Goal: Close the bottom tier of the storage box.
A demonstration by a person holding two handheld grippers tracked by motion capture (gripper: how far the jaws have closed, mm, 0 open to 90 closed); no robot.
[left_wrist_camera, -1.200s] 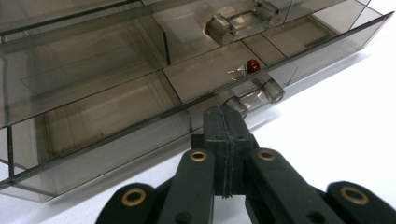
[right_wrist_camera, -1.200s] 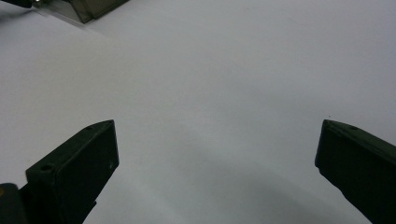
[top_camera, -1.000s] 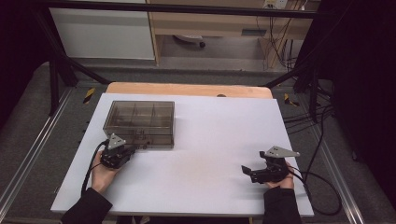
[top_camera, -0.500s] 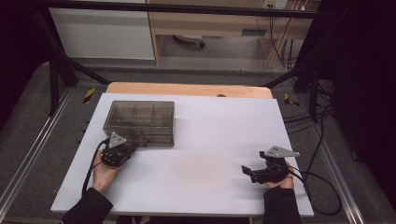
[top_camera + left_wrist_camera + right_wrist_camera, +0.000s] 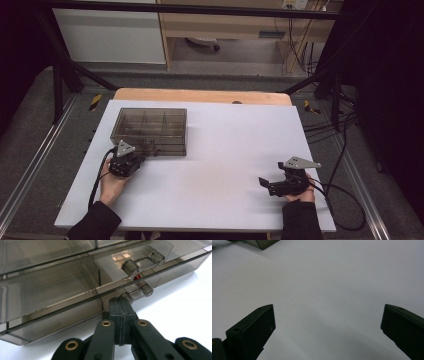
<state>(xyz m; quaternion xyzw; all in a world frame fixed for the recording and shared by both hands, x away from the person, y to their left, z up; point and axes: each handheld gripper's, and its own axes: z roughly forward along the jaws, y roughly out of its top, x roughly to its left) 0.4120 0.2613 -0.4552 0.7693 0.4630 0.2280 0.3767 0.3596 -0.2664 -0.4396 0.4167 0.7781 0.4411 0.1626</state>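
Left gripper [image 5: 120, 305]: jaws pressed together, tips at the smoky box [image 5: 150, 131] latch [image 5: 136, 291] (near-left table [image 5: 225, 200]).
Right gripper [image 5: 328, 322]: jaws wide apart, holding nothing.
Writing: none legible.

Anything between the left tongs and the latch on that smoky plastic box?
Nothing visible. The left tongs are shut, tips right at the front edge of the compartment box, just below its clear latch. Whether the tips touch it, the pictures don't settle. The right tongs are open over bare table.
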